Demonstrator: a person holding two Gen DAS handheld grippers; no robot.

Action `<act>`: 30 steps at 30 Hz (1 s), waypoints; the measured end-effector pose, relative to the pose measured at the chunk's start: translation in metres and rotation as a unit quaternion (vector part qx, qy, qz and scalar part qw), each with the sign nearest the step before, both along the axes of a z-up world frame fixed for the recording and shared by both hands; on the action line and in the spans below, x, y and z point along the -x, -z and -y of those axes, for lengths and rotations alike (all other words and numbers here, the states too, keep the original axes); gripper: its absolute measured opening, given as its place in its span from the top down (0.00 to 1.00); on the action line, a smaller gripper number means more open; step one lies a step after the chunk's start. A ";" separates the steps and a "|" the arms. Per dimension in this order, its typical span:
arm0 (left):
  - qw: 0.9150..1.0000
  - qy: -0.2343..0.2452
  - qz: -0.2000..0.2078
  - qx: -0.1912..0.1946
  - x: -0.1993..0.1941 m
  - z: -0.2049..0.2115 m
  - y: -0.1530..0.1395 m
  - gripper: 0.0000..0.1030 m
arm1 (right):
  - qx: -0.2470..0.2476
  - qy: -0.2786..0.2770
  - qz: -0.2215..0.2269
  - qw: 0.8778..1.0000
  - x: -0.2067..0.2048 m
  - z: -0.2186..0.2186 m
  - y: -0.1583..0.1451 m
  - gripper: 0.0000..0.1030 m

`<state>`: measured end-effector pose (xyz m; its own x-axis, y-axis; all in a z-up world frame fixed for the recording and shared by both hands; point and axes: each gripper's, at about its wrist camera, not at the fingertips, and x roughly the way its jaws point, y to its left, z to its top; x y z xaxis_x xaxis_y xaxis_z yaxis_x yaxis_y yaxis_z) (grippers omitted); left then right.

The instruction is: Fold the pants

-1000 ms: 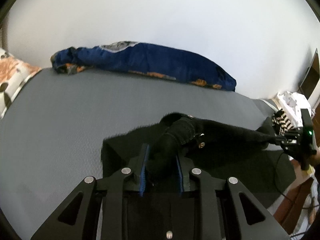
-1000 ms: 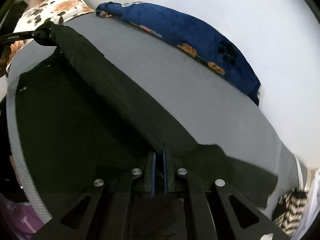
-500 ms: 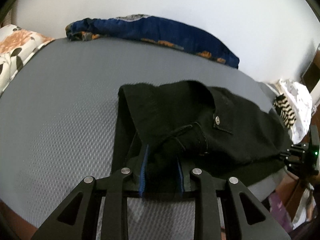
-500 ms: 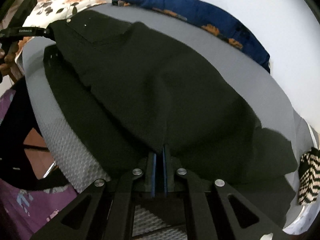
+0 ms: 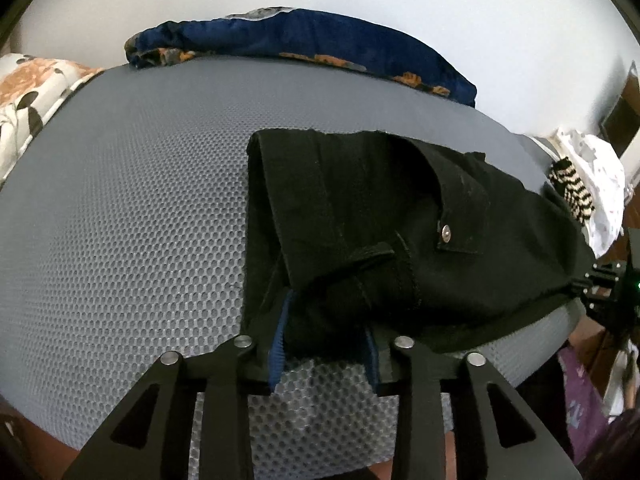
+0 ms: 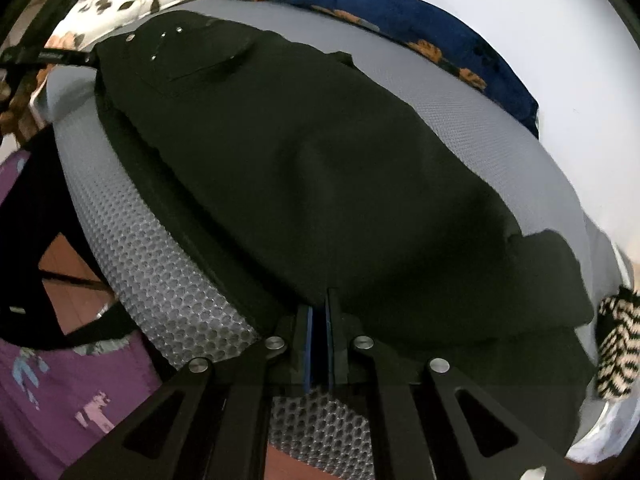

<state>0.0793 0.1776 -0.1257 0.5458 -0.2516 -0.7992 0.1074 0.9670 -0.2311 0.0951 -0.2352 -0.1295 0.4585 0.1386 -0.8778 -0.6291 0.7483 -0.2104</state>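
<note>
Black pants (image 5: pixel 380 216) now flat; left tool (image 5: pixel 326 344) opening (waistband between).

Grey mesh mattress (image 5: pixel 132 216): black pants (image 5: pixel 360 208), blue blanket (image 5: pixel 320 40).

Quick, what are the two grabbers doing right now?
Left gripper: jaws just been opening, black pants waistband between them.
Right gripper: shut on the pants' edge.

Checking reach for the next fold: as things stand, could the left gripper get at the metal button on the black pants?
Probably yes. The metal button lies exposed on top of the black pants, just ahead and right of the left gripper. Nothing covers it, though waistband fabric sits between the jaws, which have just been opening.
</note>
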 end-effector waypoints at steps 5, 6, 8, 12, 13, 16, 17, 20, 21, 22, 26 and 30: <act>0.998 0.044 -0.001 -0.045 0.006 0.005 0.000 0.58 | 0.006 -0.008 0.002 1.000 0.003 0.000 -0.001 0.96; 0.997 0.051 0.001 -0.056 0.007 0.007 0.000 0.58 | 0.004 -0.007 0.001 1.000 0.002 0.001 -0.001 0.96; 0.995 0.065 0.004 -0.078 0.009 0.011 0.000 0.56 | 0.007 -0.010 0.002 1.000 0.003 -0.001 0.000 0.95; 0.970 0.068 0.040 -0.229 0.018 0.019 0.002 0.17 | 0.003 -0.014 -0.003 1.000 0.003 0.000 0.001 0.92; 0.963 0.068 0.046 -0.257 0.019 0.015 0.004 0.17 | 0.003 -0.014 -0.002 1.000 0.003 -0.001 0.001 0.92; 0.955 0.049 0.029 -0.292 0.015 -0.011 0.008 0.17 | 0.003 -0.015 0.002 1.000 0.004 -0.001 0.002 0.91; 0.956 0.027 0.026 -0.290 0.014 -0.021 0.005 0.17 | -0.001 -0.012 0.003 1.000 0.004 0.000 0.002 0.90; 0.983 -0.027 0.027 -0.177 0.012 -0.042 -0.022 0.17 | -0.021 -0.001 0.011 1.000 0.003 0.003 -0.001 0.73; 0.988 -0.029 0.036 -0.146 0.014 -0.042 -0.030 0.17 | -0.028 0.003 0.017 0.999 0.003 0.004 -0.002 0.60; 0.991 -0.031 0.049 -0.124 0.016 -0.039 -0.040 0.17 | -0.044 0.005 0.023 0.999 0.004 0.005 -0.006 0.47; 0.992 -0.015 0.101 -0.073 0.005 0.006 -0.076 0.17 | -0.100 0.024 0.050 0.993 0.008 0.015 -0.020 0.32; 0.994 0.043 0.099 -0.027 -0.019 0.069 -0.081 0.15 | -0.192 0.096 0.050 0.975 0.002 0.052 -0.037 0.32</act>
<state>0.0986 0.1086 -0.0451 0.6730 -0.2634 -0.6911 0.2277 0.9628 -0.1453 0.0936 -0.2874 -0.0926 0.5882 0.3523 -0.7280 -0.4611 0.8856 0.0560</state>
